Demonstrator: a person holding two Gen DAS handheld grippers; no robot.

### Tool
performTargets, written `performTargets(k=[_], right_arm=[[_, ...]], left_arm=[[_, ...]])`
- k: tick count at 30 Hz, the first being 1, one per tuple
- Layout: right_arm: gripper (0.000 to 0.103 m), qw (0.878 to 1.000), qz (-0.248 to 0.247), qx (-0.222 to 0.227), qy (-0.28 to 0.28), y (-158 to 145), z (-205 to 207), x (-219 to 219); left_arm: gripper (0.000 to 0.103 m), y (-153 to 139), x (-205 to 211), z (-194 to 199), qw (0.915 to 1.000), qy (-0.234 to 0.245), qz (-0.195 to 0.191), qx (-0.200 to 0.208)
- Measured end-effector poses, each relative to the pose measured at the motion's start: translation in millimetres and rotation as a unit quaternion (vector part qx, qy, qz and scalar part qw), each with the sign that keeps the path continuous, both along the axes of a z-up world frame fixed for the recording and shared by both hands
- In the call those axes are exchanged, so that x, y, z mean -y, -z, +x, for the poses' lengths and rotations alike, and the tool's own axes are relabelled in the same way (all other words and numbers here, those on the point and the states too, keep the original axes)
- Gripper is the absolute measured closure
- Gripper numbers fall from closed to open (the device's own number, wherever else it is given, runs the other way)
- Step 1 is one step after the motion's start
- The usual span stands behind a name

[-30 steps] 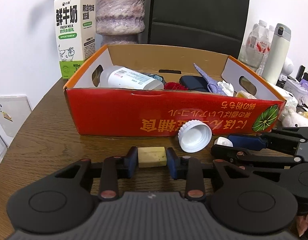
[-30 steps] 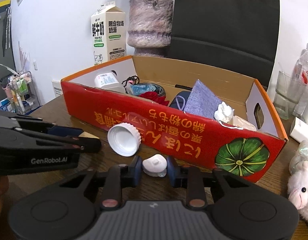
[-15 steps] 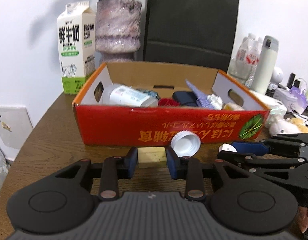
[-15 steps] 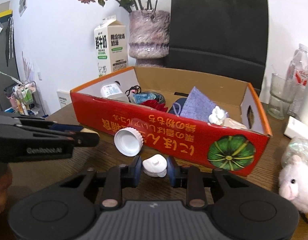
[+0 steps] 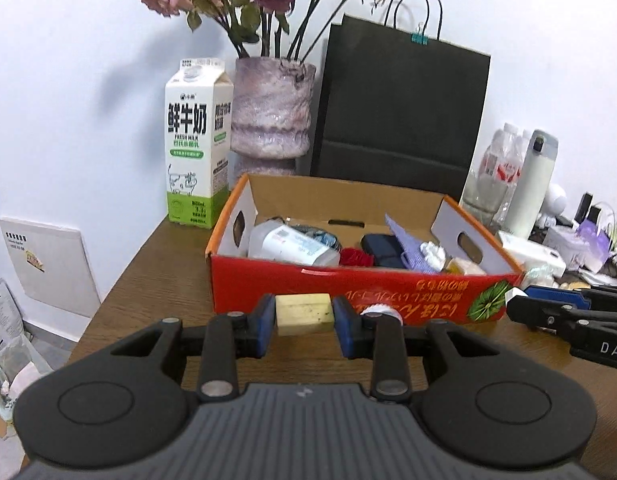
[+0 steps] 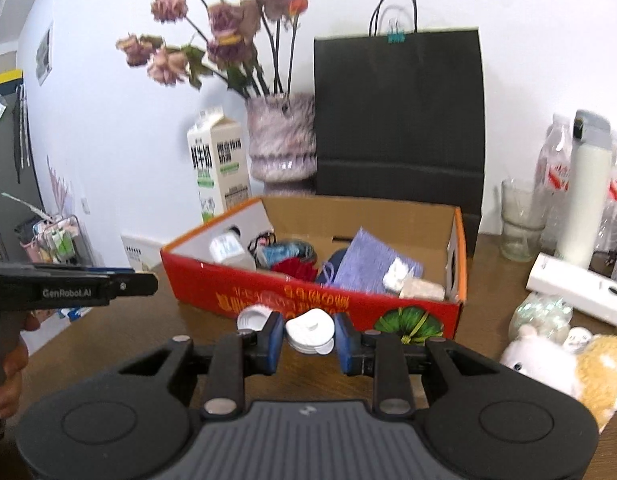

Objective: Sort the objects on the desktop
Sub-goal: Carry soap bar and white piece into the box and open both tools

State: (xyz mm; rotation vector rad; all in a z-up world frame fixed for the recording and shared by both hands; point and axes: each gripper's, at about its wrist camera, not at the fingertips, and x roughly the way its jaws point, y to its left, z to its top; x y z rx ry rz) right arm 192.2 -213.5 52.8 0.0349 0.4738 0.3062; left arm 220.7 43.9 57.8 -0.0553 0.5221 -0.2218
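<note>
The left gripper [image 5: 304, 314] pinches a pale yellow, speckled rectangular block [image 5: 304, 313] between its blue pads, held in front of the glossy red cardboard box [image 5: 348, 288] at twelve o'clock. The right gripper [image 6: 310, 332] clamps a smooth white rounded plastic piece [image 6: 309, 329]; a ridged white cap [image 6: 252, 317] lies at its ten o'clock, on the brown woodgrain table [image 6: 120, 332].

Both units match: the left gripper [image 5: 304, 322] and right gripper [image 6: 310, 338] show matte black linkage arms with silver pivot screws, blue fingertip pads, a ribbed grey centre housing flanked by round black discs, white "GenRobot.AI" side lettering, and bare skin at the handle.
</note>
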Motion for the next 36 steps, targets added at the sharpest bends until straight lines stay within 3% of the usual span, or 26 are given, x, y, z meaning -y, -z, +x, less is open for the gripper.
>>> performTargets(k=[10,21,26,36], right_arm=[[0.077,0.999,0.025,0.02,0.032,-23.5,16.0,10.1],[0.077,0.996,0.058,0.011,0.074,-23.0,92.5,21.7],[0.077,0.994,0.06,-0.008,0.089,-10.7,133.1,21.9],[0.077,0.995,0.008,-0.045,0.092,25.4,181.1,5.1]], left_arm=[[0.071,-30.2,11.7,11.9,0.998,-0.008,-0.049,0.038],[0.071,-36.8,44.5,68.8,0.9963,-0.026,-0.062,0.053],[0.071,-29.8,59.2,105.7,0.9964,-0.04,-0.052,0.054],[0.071,10.2,77.4,158.5,0.9988,-0.046,-0.017,-0.001]])
